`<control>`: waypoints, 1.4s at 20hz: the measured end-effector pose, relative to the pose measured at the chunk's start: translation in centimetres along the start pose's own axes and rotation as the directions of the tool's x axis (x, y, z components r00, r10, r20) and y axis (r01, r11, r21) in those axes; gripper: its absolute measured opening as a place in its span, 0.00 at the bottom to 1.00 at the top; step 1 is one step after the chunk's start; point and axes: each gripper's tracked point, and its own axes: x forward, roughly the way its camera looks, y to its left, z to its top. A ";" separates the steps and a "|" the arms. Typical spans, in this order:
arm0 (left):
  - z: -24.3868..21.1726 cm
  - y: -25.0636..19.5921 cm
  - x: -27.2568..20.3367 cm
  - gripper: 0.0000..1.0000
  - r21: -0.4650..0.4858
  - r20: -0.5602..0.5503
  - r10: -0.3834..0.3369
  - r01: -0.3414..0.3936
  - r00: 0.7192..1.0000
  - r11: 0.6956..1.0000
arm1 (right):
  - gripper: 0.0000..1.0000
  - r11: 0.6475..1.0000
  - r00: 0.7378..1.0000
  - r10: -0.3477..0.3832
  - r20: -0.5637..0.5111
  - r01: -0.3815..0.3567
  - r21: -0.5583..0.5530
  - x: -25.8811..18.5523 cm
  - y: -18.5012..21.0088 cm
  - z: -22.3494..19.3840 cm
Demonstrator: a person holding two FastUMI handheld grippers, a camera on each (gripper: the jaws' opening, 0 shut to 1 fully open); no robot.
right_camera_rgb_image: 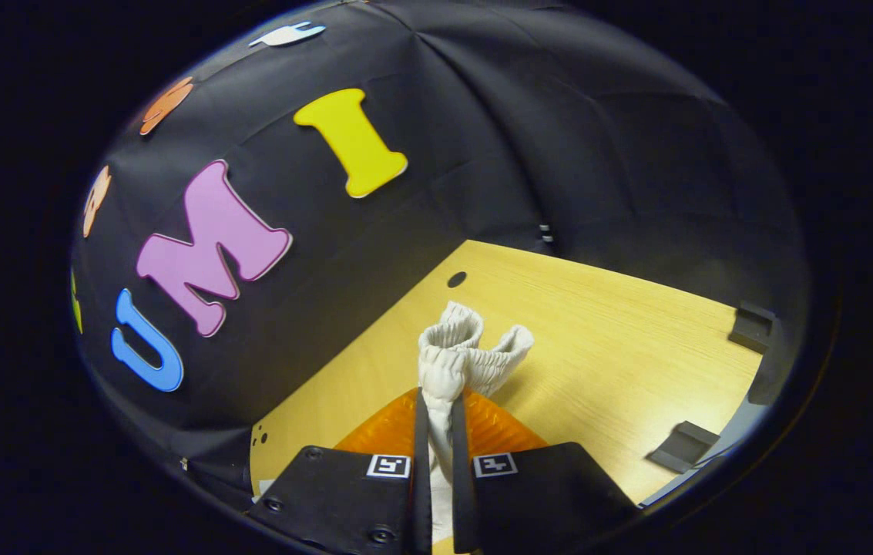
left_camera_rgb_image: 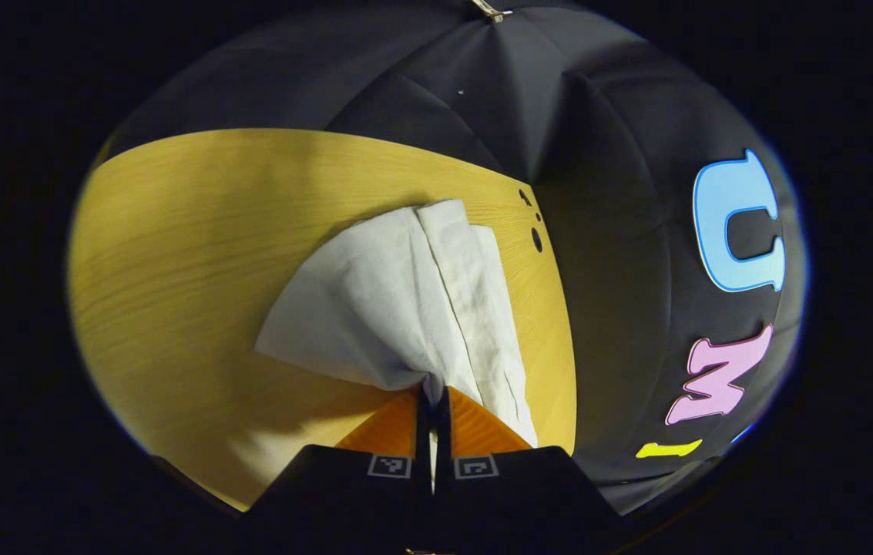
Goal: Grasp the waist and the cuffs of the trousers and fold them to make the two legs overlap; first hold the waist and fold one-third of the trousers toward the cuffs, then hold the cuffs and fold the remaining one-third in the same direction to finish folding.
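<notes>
Both grippers were clamped on the white trousers (left_camera_rgb_image: 405, 301) above the wooden table (left_camera_rgb_image: 174, 254), the left gripper (left_camera_rgb_image: 433, 397) pinching a cuff end, the right gripper (right_camera_rgb_image: 438, 420) the gathered waistband (right_camera_rgb_image: 455, 347); the folding looked barely begun.

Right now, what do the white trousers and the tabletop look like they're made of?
Trousers: soft woven cloth, probably cotton, matte; it creases, and a gathered band bunches in the right claw. Table: wood or wood-look laminate, smooth, with printed-looking grain lines.
</notes>
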 end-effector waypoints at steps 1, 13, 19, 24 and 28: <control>-0.3 0.4 -0.5 0.06 -0.010 0.003 0.002 -0.002 1.000 1.000 | 0.15 0.999 1.000 0.030 0.000 -0.030 -0.013 -0.1 1.6 -0.1; -4.2 3.8 -4.3 0.06 -0.076 0.023 0.010 -0.008 1.000 0.997 | 0.15 0.932 0.935 0.291 -0.201 -0.324 -0.161 -1.4 18.8 -12.2; -5.0 4.0 -4.7 0.06 -0.058 0.026 0.027 -0.026 0.999 0.998 | 0.15 0.868 0.882 0.299 -0.364 -0.410 -0.279 -2.2 22.1 -21.8; -5.3 4.1 -4.7 0.06 -0.074 0.025 0.028 -0.026 0.999 0.997 | 0.15 0.836 0.823 0.257 -0.506 -0.452 -0.312 -1.9 21.8 -28.1; -5.3 4.0 -4.6 0.06 -0.078 0.024 0.026 -0.024 0.999 0.997 | 0.31 0.828 0.775 0.252 -0.580 -0.483 -0.285 -3.3 22.0 -31.5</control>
